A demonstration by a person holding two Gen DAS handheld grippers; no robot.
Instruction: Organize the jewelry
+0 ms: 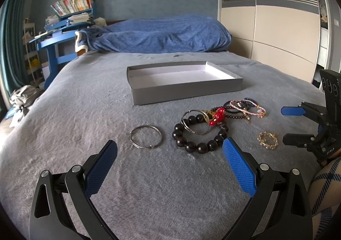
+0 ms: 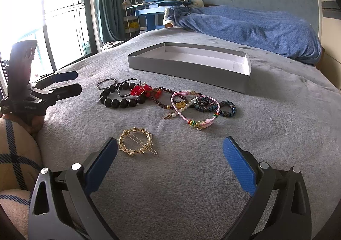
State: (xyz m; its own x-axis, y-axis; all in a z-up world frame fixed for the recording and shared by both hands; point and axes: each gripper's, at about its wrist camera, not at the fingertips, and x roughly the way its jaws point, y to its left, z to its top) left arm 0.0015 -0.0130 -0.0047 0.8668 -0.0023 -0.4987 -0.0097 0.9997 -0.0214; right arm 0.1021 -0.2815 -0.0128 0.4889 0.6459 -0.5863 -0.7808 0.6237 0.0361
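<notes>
An empty grey box point(image 1: 187, 92) with a white inside lies on the grey bed; it also shows in the right wrist view point(image 2: 187, 69). In front of it lies a heap of jewelry: a black bead bracelet point(image 1: 199, 135) point(image 2: 119, 98), red beads point(image 1: 218, 115) point(image 2: 141, 90), a pink cord bracelet point(image 2: 195, 107), dark blue bead bracelets point(image 2: 228, 108). A silver bangle point(image 1: 146, 139) lies apart at the left. A gold round hair clip point(image 2: 136, 141) point(image 1: 267, 140) lies apart, near the right gripper. My left gripper point(image 1: 170, 154) is open and empty just before the bangle and black bracelet. My right gripper point(image 2: 170, 152) is open and empty.
A blue duvet point(image 1: 162, 35) is bunched at the far end of the bed. A blue desk with books point(image 1: 64, 24) stands at the far left, a wardrobe point(image 1: 266, 16) at the right, a window point(image 2: 42, 16) on the left side. My sleeve point(image 2: 15, 146) shows at the left.
</notes>
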